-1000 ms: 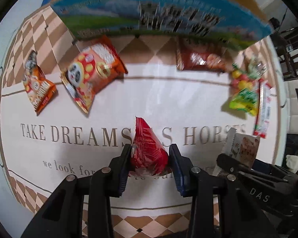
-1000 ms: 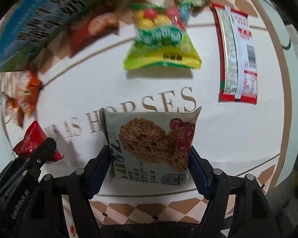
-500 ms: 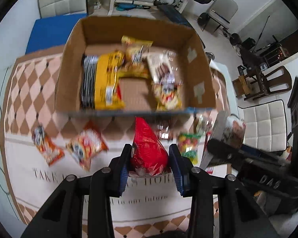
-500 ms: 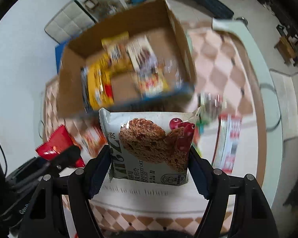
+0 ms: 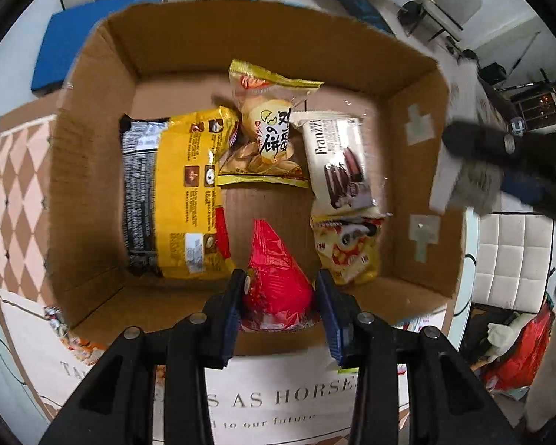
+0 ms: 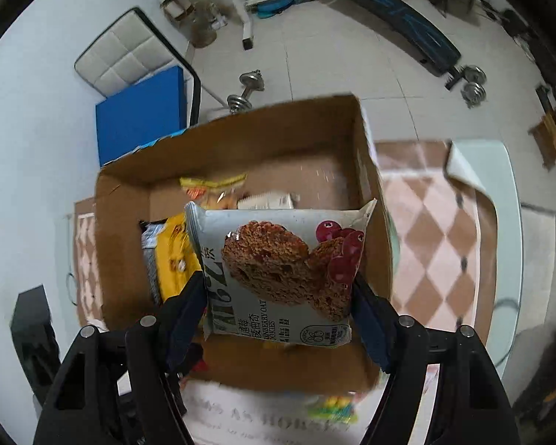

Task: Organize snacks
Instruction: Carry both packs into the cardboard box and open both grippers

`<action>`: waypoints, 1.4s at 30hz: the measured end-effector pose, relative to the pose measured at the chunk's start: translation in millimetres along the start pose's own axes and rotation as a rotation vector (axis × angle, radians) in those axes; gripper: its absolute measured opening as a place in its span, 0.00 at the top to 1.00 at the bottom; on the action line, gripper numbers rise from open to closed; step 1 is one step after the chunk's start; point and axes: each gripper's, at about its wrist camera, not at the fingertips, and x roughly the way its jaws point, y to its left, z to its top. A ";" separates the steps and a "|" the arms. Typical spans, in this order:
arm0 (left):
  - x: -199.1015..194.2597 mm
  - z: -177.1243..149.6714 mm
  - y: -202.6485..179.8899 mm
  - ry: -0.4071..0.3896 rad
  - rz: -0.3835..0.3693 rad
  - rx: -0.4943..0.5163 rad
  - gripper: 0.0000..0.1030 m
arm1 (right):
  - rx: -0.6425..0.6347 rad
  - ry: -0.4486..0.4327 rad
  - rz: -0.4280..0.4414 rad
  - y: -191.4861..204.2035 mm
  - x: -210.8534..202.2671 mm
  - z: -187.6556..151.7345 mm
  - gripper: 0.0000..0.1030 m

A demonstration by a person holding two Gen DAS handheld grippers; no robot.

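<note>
My left gripper (image 5: 281, 293) is shut on a red snack packet (image 5: 276, 278) and hangs over the near edge of an open cardboard box (image 5: 92, 170). Inside lie a yellow and black pack (image 5: 181, 193), a yellow biscuit bag (image 5: 267, 129), a white Franzzi wafer pack (image 5: 339, 163) and a small yellow packet (image 5: 348, 252). My right gripper (image 6: 280, 296) is shut on a grey cranberry oat cookie packet (image 6: 281, 270), held above the same box (image 6: 122, 267). The right gripper shows blurred at the box's right side in the left wrist view.
The box stands on a checked tablecloth (image 5: 15, 193) with printed lettering. Loose snacks lie near the box's front: an orange packet (image 5: 78, 345) and a green candy bag (image 6: 333, 408). Padded chairs (image 5: 507, 248), a blue mat (image 6: 141, 111) and dumbbells (image 6: 244, 92) lie beyond the table.
Both grippers rose from low over the tablecloth and moved forward to above the box, each keeping its packet. The box's inside is now in view.
</note>
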 end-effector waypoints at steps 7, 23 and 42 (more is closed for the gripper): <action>30.6 10.6 -0.3 0.045 0.021 -0.010 0.64 | -0.112 0.077 -0.085 2.8 41.4 47.4 0.21; 21.1 28.1 -1.8 -0.008 0.071 -0.018 0.20 | -0.110 0.059 -0.140 -6.0 44.7 39.6 0.10; -72.9 -55.3 16.9 -0.299 0.223 -0.035 0.20 | -0.039 -0.083 -0.118 -11.4 -27.8 -83.0 0.10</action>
